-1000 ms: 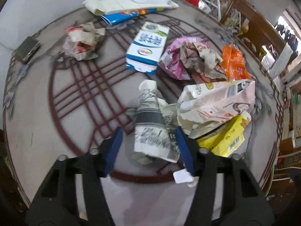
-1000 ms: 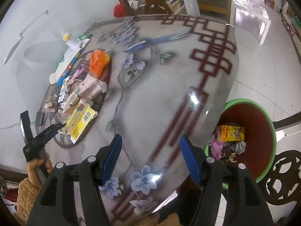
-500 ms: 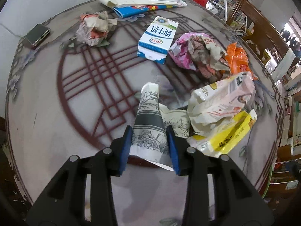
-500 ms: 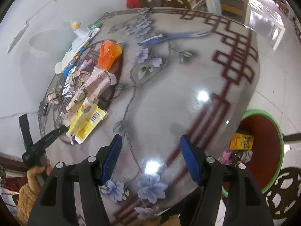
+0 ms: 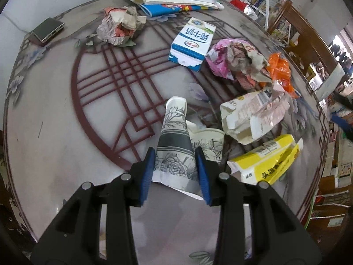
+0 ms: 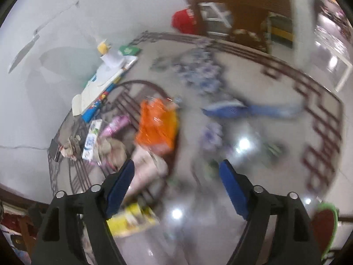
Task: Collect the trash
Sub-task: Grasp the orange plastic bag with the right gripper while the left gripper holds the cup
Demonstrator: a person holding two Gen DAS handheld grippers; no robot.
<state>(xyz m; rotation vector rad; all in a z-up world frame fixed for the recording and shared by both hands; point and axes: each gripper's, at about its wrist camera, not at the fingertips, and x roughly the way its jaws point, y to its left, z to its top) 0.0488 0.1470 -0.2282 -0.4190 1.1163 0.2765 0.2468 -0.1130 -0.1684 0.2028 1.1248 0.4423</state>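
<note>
My left gripper (image 5: 174, 165) is clamped on a flattened paper cup (image 5: 175, 141) with a grey floral print, blue pads pressed on both its sides, cup end pointing away over the table (image 5: 55, 121). A second crushed cup (image 5: 209, 143) sits just right of it, touching. Beyond that: yellow box (image 5: 267, 163), torn cream bag (image 5: 253, 117), orange wrapper (image 5: 279, 70), pink wrapper (image 5: 222, 55), blue-white milk carton (image 5: 192, 42), crumpled paper wad (image 5: 119, 26) further left, dark phone-like slab (image 5: 46, 31) at the far edge. My right gripper (image 6: 176, 174) is wide and opening, nothing between the jaws, view motion-blurred over the table, orange wrapper (image 6: 157, 128) ahead, green-rimmed red bin (image 6: 326, 220) low right
</note>
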